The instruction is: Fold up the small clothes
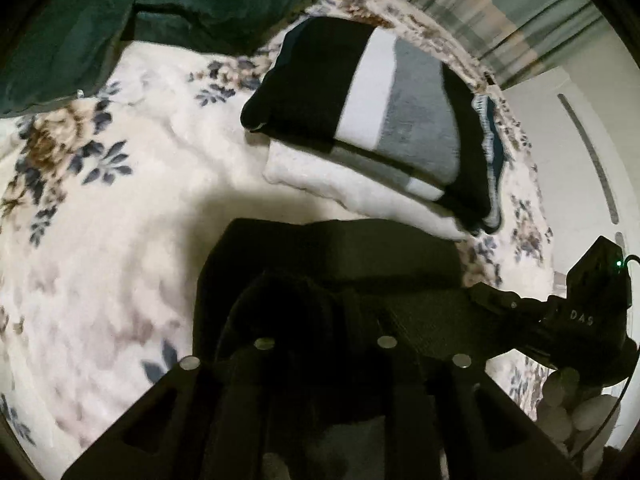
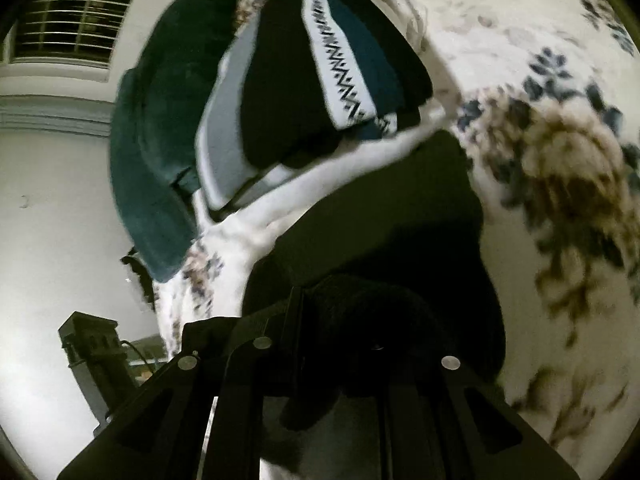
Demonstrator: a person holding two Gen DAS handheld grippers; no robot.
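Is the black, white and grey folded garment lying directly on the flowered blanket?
No, in the left wrist view the striped garment lies on a folded white piece, which rests on the flowered blanket.

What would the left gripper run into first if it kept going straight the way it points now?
Most likely the black garment bunched at the left gripper, lying on the floral blanket. The folded stack sits further ahead. Depth is hard to judge through the fisheye.
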